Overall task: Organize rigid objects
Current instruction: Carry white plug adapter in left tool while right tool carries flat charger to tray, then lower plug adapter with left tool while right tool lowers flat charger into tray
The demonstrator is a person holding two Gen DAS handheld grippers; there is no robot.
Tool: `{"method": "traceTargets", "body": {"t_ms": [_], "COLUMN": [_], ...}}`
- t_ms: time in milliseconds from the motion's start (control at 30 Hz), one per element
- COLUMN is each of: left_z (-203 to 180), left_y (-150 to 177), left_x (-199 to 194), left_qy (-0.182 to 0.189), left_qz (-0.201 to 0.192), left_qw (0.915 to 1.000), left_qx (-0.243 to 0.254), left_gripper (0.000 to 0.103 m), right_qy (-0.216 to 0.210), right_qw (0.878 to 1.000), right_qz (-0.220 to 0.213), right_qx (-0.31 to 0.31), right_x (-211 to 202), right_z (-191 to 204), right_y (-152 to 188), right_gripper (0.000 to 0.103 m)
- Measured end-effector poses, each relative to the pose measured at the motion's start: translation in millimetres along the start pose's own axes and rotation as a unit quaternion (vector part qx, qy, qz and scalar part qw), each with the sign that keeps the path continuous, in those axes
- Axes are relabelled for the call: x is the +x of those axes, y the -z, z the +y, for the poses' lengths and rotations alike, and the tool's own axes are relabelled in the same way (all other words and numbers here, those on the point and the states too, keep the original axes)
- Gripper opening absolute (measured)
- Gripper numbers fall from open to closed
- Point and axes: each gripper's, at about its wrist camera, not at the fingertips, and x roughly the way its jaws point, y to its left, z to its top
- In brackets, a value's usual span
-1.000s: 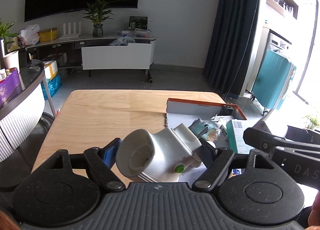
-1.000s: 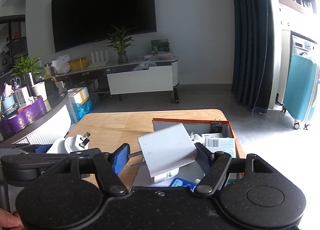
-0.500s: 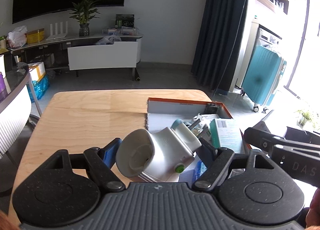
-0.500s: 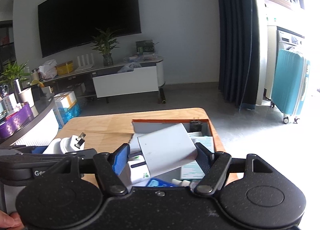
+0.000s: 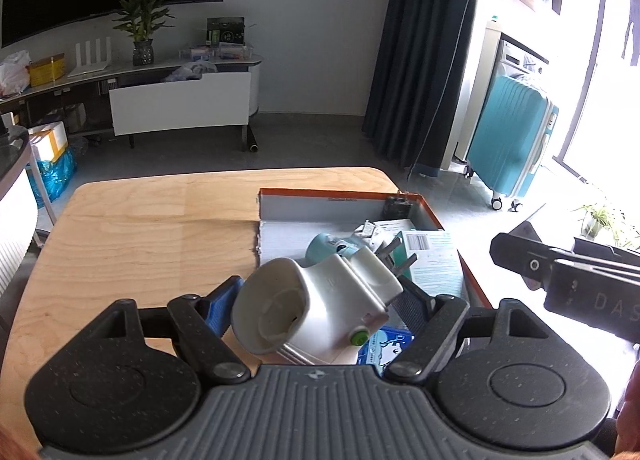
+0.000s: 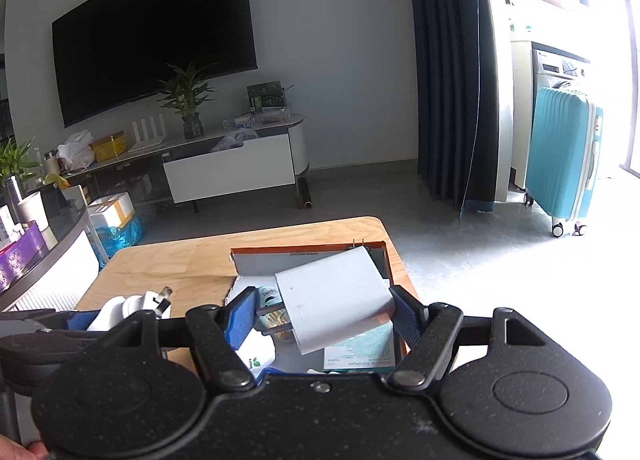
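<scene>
A: Your tabletop (image 5: 132,236) fills the middle of both views, with the box (image 5: 340,192) at its right side, already crowded with packets.

B: And what am I carrying?

A: Your left hand-held gripper (image 5: 320,300), bottom centre, is clamped on the white adapter (image 5: 316,300), hanging over the box's near-left corner. Your right hand-held gripper (image 6: 324,312) is clamped on the grey charger (image 6: 332,296), prongs pointing left, above the box's middle.

B: How should I set them down?

A: I'd pick a bare patch of the box floor in the upper left, lower one item at a time, and release only once it rests flat, so neither topples onto the packets.
</scene>
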Motion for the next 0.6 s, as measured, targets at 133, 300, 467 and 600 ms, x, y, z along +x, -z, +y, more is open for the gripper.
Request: {"method": "traceTargets", "body": {"t_ms": [133,300,467,600], "left_z": [-2.2,-3.1,-6.7,-9.7], "left_y": [-2.8,-6.5,-8.4,-11.0], "left_x": [4.4,8.7,13.3,17.3], "left_qy": [0.002,0.001,0.002,0.003], "left_qz": [0.003,0.006,0.01,0.013], "left_qw": [1.0,1.0,0.9999,0.9999], "left_qx": [0.002,0.001,0.003,0.007], "left_gripper": [0.081,0.081,0.081,0.081], "right_qy": [-0.002,-0.005,-0.006,-0.006], "right_qw": [1.0,1.0,1.0,1.0], "right_qz": [0.002,0.001,0.002,0.003], "right_qx": [0.002,0.003,0.003,0.004], "right_x": [3.3,9.0,10.3,10.8], "right_z": [-1.3,-3.7,-4.2,-4.4], "right_y": [-2.8,-8.0,-9.3,-10.0], "right_gripper": [0.084,0.084,0.084,0.084]}}
